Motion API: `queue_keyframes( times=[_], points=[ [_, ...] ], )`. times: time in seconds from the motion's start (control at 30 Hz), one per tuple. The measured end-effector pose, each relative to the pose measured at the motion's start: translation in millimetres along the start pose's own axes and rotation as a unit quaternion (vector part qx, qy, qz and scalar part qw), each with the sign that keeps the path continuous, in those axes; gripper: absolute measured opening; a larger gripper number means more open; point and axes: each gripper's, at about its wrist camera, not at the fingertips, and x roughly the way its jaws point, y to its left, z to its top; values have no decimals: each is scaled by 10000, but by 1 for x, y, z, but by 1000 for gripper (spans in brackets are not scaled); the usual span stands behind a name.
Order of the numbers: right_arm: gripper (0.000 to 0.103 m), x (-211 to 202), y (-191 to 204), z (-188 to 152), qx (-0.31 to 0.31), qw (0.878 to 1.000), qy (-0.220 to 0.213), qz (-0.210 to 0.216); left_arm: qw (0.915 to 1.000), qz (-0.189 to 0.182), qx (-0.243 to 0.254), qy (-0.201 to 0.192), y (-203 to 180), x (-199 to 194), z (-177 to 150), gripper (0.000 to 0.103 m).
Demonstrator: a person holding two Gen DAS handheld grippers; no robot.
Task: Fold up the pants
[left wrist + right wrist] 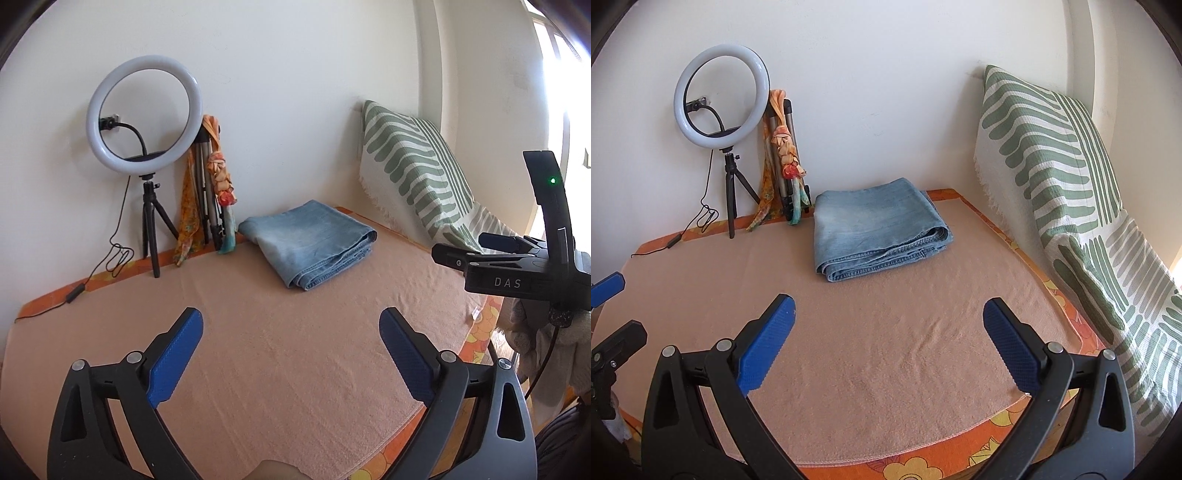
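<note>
Light blue denim pants [310, 242] lie folded into a compact stack at the far side of a peach towel [258, 350]; they also show in the right wrist view [877, 229]. My left gripper [291, 332] is open and empty, held above the towel well short of the pants. My right gripper [888, 321] is open and empty, also short of the pants. The right gripper shows at the right of the left wrist view [480, 251]. A blue fingertip of the left gripper [607, 286] shows at the left edge of the right wrist view.
A ring light on a small tripod [146, 122] stands at the back left, its cable [118, 254] trailing over the table edge. A folded tripod with an orange scarf [214, 177] leans on the wall. A green-striped cloth [413, 170] drapes along the right side.
</note>
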Motion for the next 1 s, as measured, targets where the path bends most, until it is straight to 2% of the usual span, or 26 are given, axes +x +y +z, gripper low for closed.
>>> queue_keyframes(
  times=[0.1,0.5,1.0],
  points=[
    [103,4,0,-3,-29,10000,30,-63,9997,223,100,-13,2,1,-4,102],
    [103,16,-1,-6,19,9999,70,-79,9976,598,352,40,3,5,-6,102],
    [103,19,0,-4,91,9999,88,-43,9979,515,385,23,1,4,-4,102]
  ],
)
